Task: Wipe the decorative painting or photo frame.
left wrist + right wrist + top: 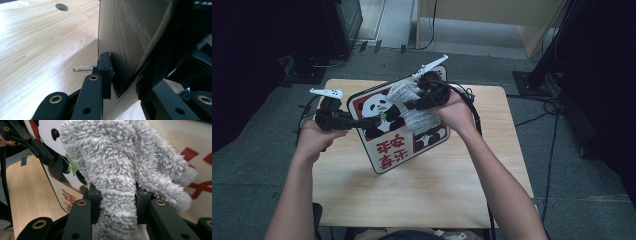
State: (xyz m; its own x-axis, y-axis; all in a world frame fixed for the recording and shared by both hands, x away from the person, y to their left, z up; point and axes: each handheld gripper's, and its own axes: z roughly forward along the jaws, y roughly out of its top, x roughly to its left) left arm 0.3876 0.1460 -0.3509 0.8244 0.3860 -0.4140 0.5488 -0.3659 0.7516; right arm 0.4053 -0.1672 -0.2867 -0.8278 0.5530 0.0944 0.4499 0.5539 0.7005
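A rounded board (388, 150) printed with pandas and red characters stands tilted up on the wooden table (412, 195). My left gripper (374, 121) is shut on the board's left edge. In the left gripper view the jaws (117, 75) pinch the thin board (125, 37), with its plain back facing the camera. My right gripper (413, 105) is shut on a fluffy grey cloth (416, 119) that lies against the board's printed face. In the right gripper view the cloth (117, 165) bulges out between the jaws (117, 195) and covers part of a panda on the board (200, 152).
The table has a cable hole (61, 7) far from the left gripper, and a thin wire loop (82, 67) shows beside the board's edge. Around the table is grey floor with cables (542, 117) at right and a dark cabinet (342, 25) at back left.
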